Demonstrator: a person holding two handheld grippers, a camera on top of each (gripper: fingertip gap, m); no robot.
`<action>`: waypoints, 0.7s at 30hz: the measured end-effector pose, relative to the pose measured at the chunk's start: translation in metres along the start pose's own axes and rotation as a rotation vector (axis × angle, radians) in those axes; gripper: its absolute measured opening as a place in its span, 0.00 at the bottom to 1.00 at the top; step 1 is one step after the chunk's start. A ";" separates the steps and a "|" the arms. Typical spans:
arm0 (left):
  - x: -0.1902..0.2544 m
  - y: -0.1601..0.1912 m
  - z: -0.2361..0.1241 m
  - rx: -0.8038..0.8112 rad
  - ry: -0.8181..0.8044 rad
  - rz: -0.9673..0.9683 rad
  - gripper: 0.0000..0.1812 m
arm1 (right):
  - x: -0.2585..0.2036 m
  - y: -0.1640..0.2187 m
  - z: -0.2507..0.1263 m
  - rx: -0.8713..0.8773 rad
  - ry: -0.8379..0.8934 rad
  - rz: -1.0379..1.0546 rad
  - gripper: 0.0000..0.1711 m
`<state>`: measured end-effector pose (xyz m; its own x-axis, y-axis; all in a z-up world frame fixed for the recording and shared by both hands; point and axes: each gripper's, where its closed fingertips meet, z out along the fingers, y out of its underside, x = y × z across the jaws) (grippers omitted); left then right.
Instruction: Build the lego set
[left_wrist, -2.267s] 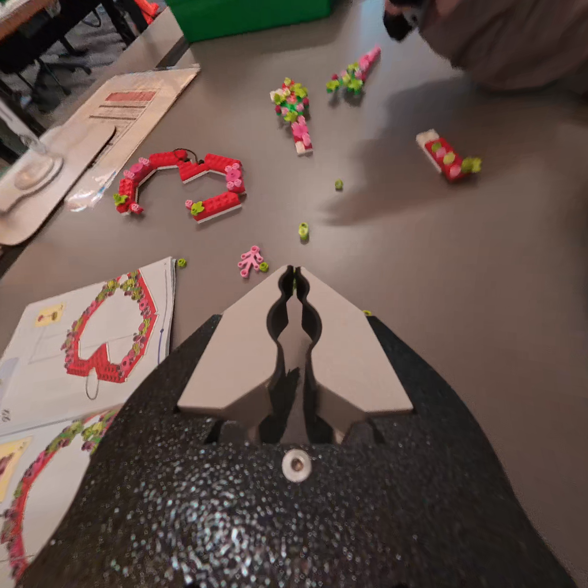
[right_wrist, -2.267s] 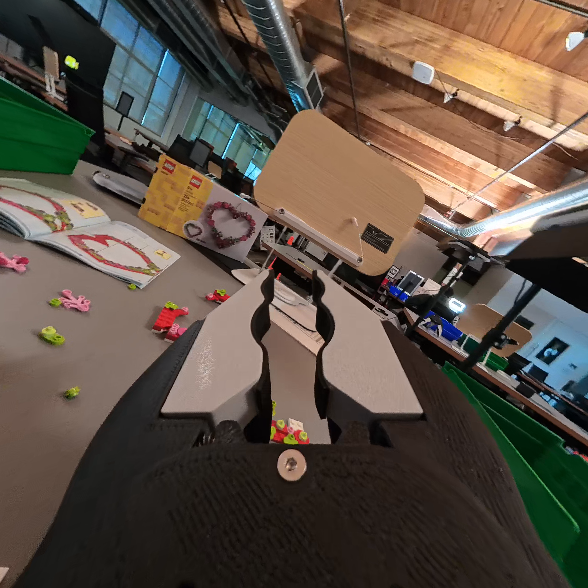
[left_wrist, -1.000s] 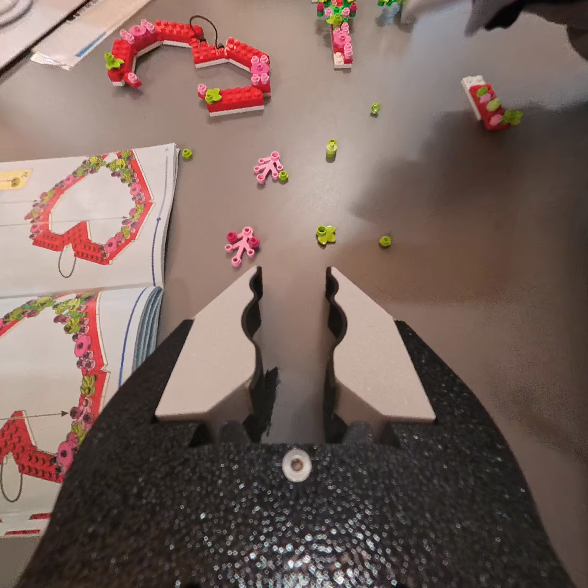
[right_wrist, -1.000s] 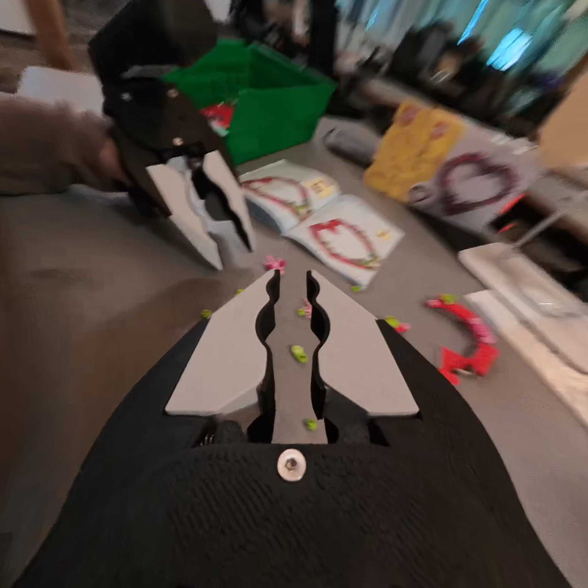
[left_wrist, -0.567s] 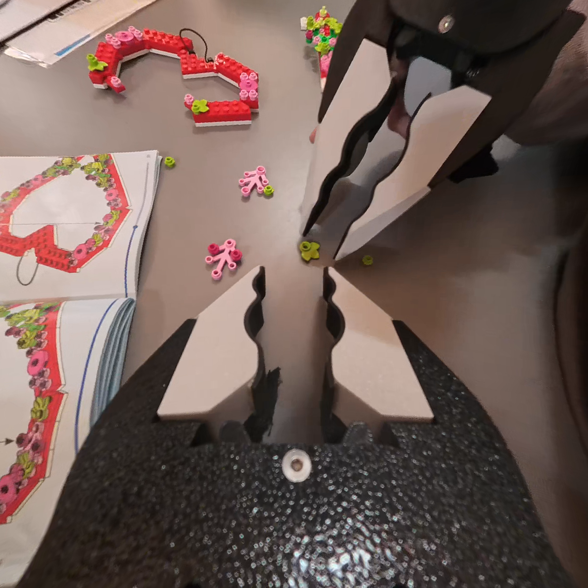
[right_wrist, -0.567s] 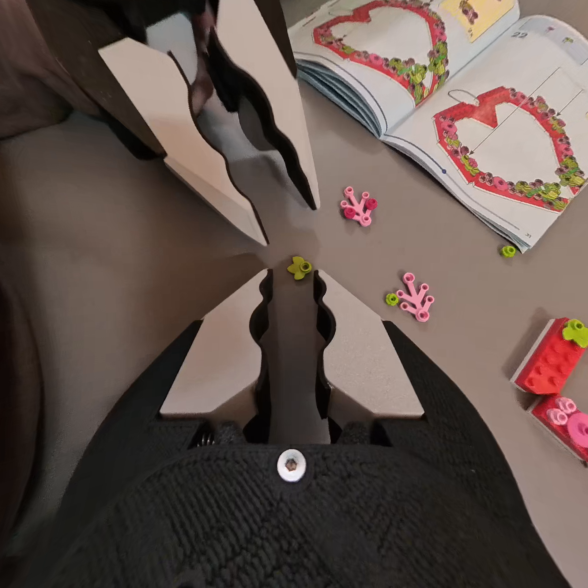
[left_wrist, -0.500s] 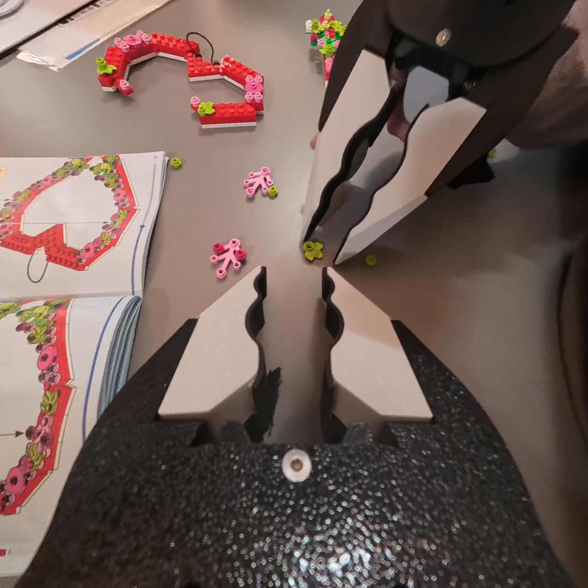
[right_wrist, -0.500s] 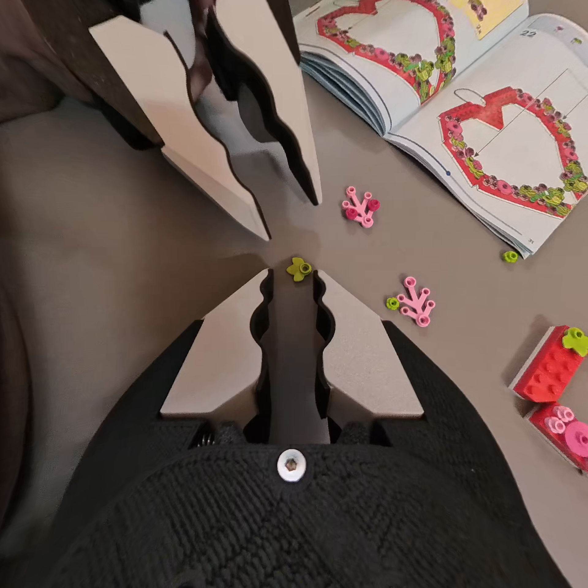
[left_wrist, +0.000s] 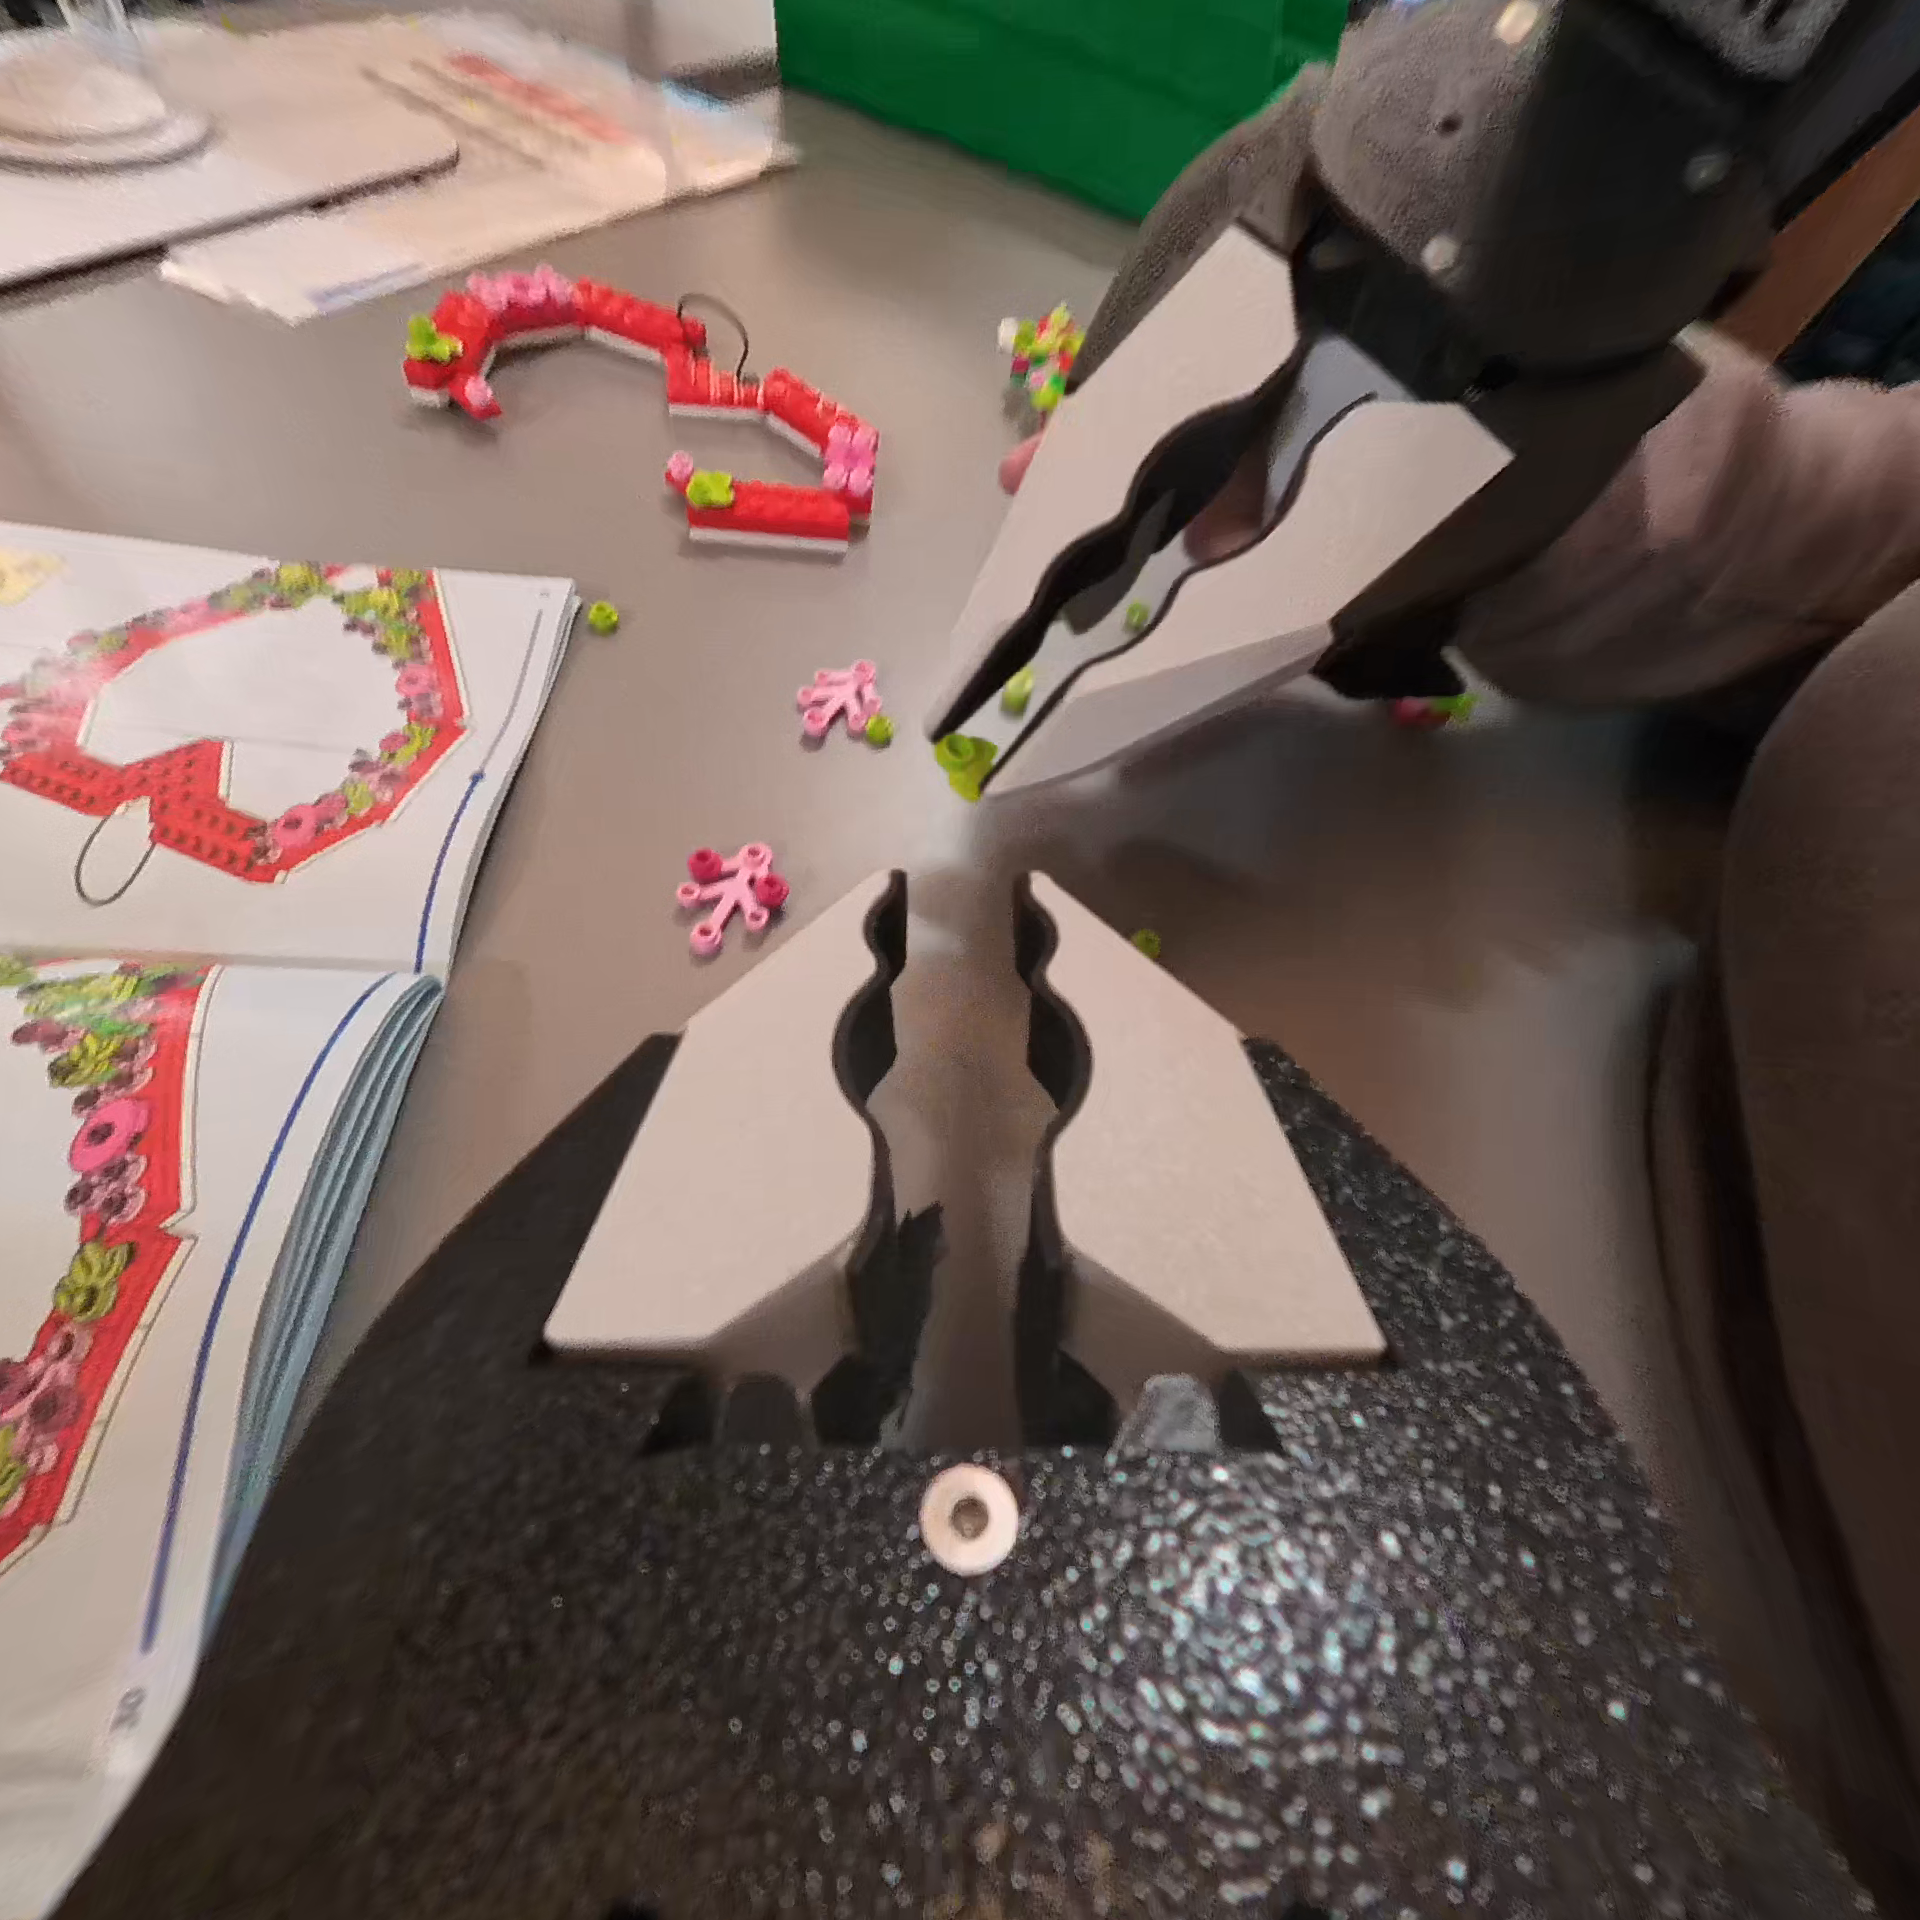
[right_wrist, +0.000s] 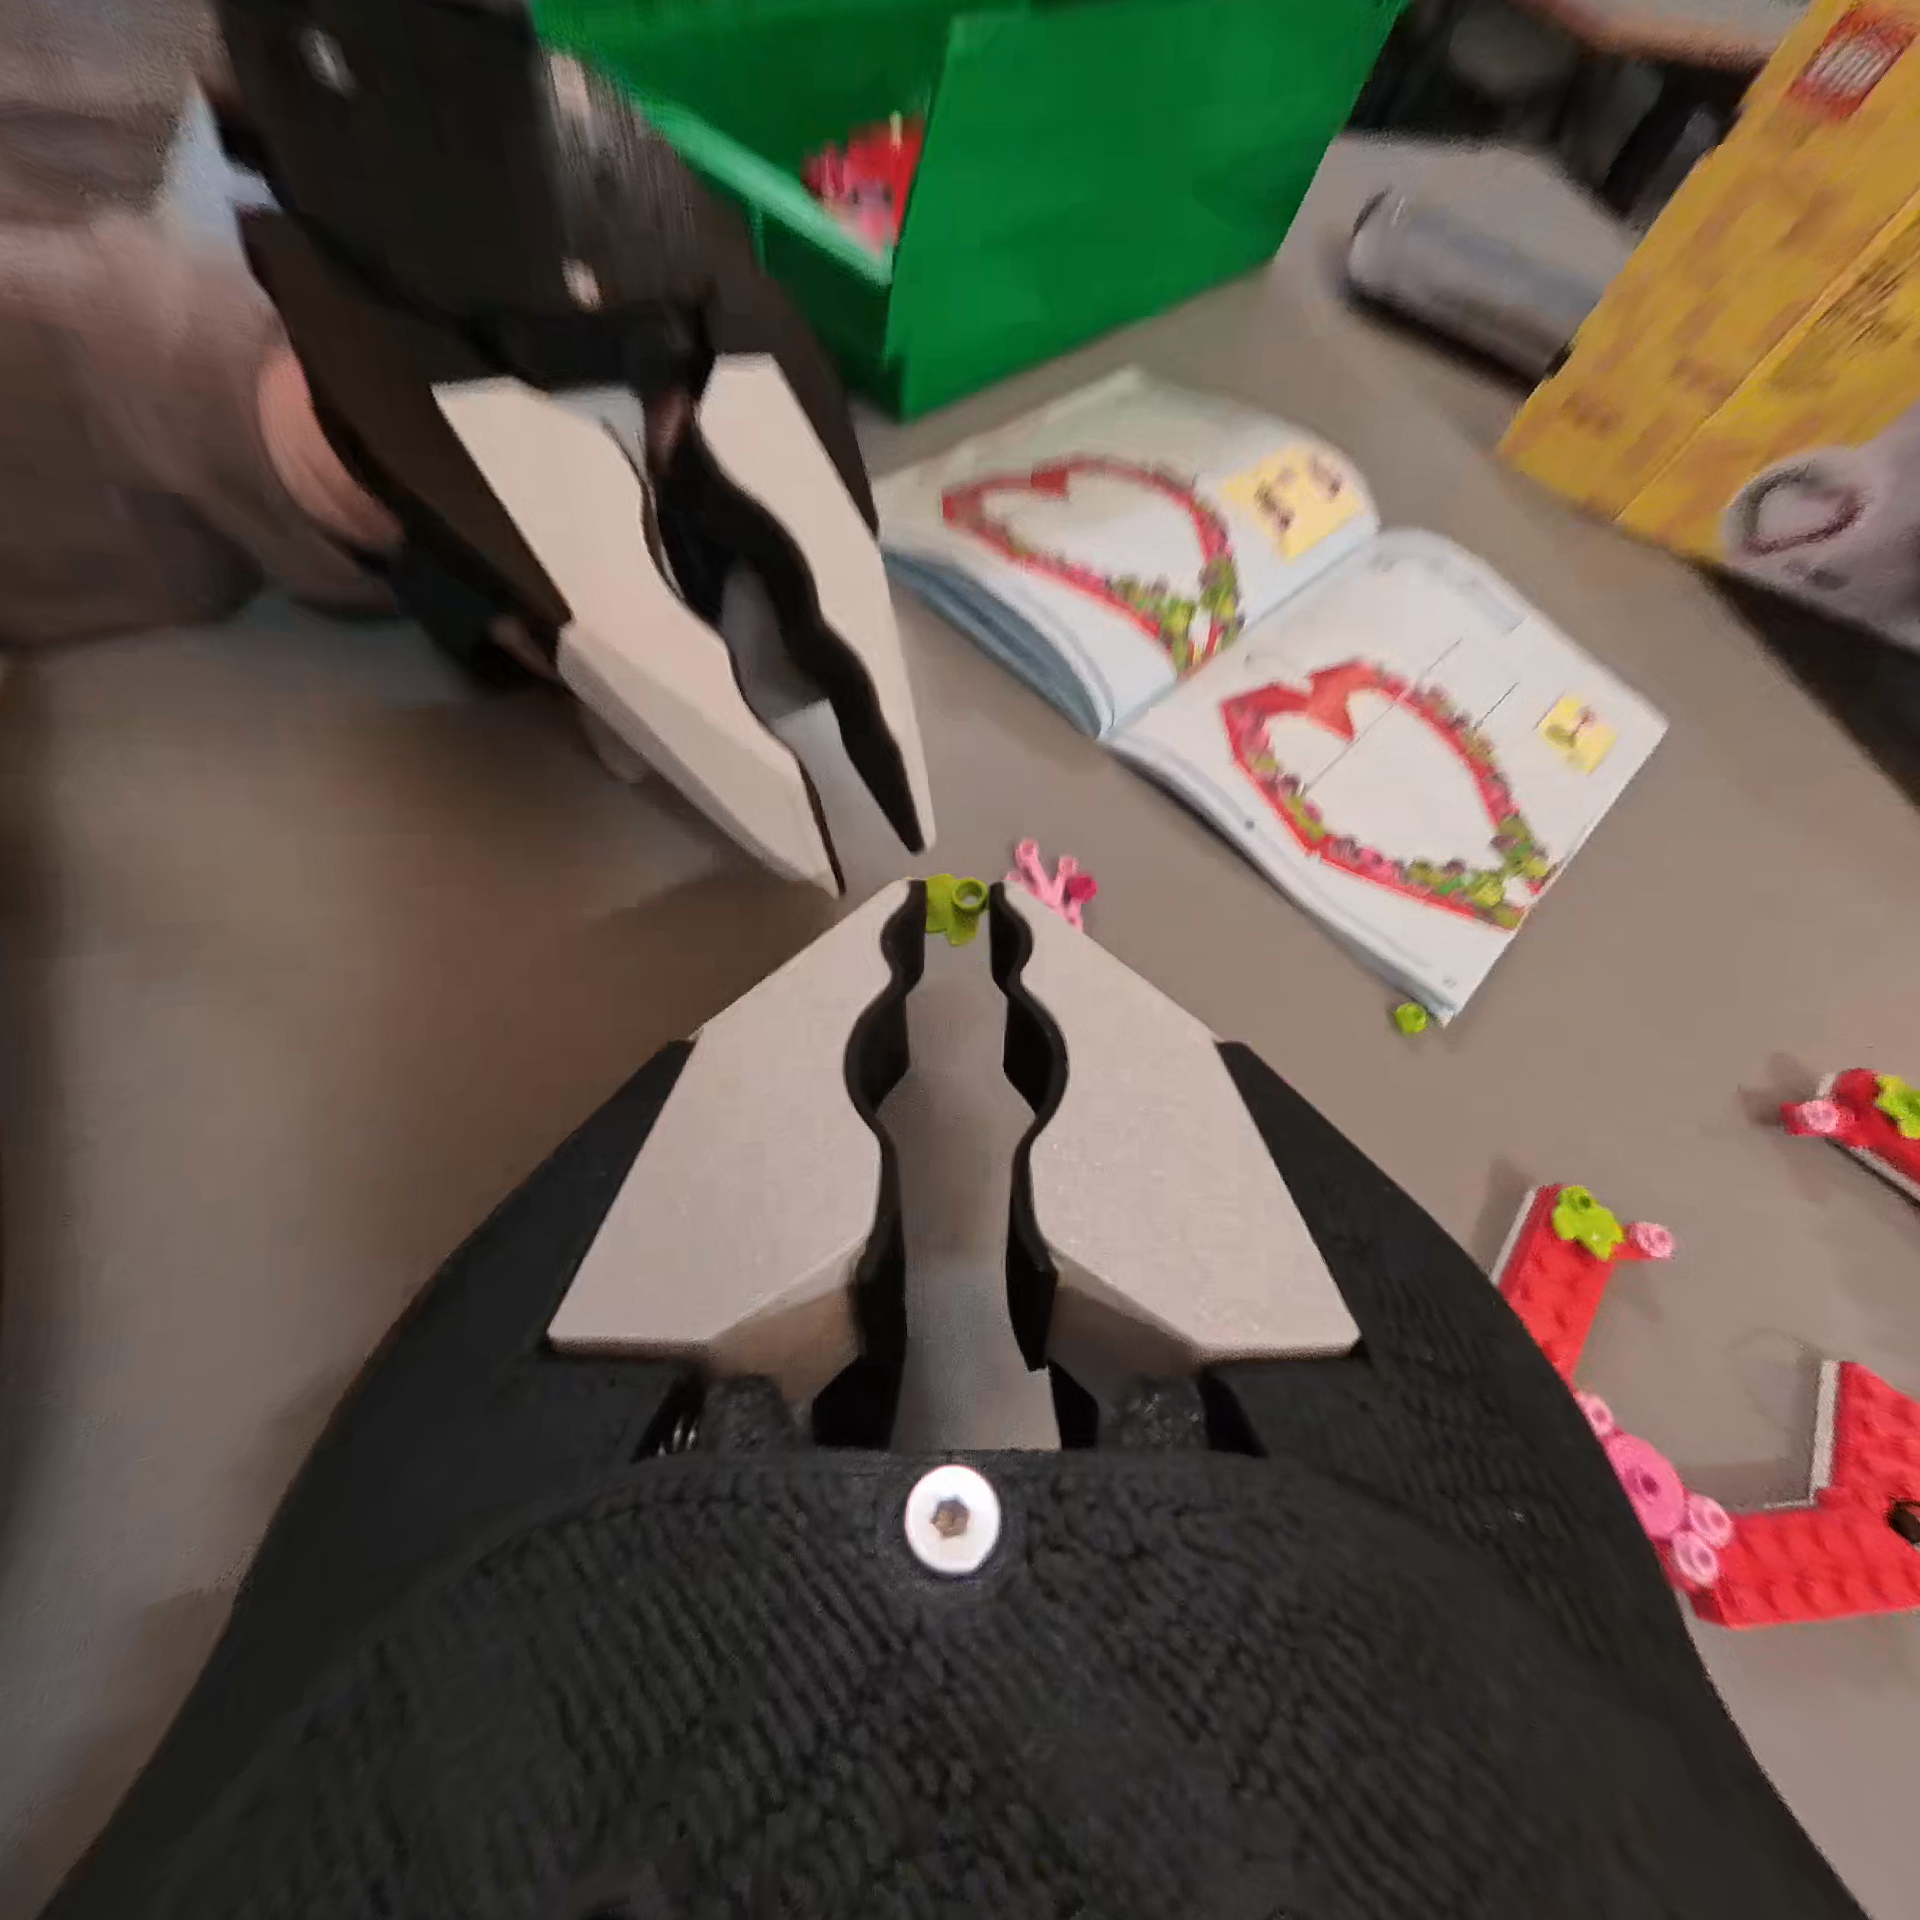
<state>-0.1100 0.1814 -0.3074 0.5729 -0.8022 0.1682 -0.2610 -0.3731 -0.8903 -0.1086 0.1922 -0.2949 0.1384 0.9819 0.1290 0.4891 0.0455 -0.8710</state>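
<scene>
My right gripper (right_wrist: 954, 894) is shut on a lime green leaf piece (right_wrist: 948, 914), pinched at the very fingertips. In the left wrist view the right gripper (left_wrist: 961, 761) comes in from the upper right with the leaf piece (left_wrist: 962, 755) at its tips. My left gripper (left_wrist: 961, 894) is open and empty, its tips just short of the right gripper's tips. It shows in the right wrist view (right_wrist: 873, 862) at the upper left. A partly built red heart frame (left_wrist: 769, 416) with pink and green flowers lies farther back.
An open instruction booklet (left_wrist: 260, 727) lies on the left. Two pink branch pieces (left_wrist: 732, 896) (left_wrist: 836, 698) and small lime studs (left_wrist: 602, 617) lie loose on the grey table. A green bin (right_wrist: 1039, 156) and a yellow box (right_wrist: 1766, 312) stand behind. More red sections (right_wrist: 1818, 1496) lie at right. My left and right fingertips are right by each other.
The right gripper closed on the lime leaf piece that lay on the table and lifted it a little. Both views have tilted up, so the bin shows.
</scene>
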 end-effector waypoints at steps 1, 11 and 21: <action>0.003 -0.007 -0.001 0.042 0.011 -0.004 0.10 | 0.000 -0.010 -0.004 0.066 -0.008 0.020 0.06; 0.000 -0.044 -0.025 0.261 -0.213 0.357 0.19 | 0.006 -0.053 -0.031 0.367 -0.180 0.401 0.06; 0.004 -0.060 -0.020 0.231 -0.456 0.854 0.21 | -0.002 -0.063 -0.030 0.394 -0.546 0.852 0.05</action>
<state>-0.1079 0.1914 -0.2447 0.5199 -0.4852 -0.7030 -0.5953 0.3845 -0.7056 -0.1136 0.1818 -0.2258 -0.1479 0.6631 -0.7338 0.0899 -0.7299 -0.6777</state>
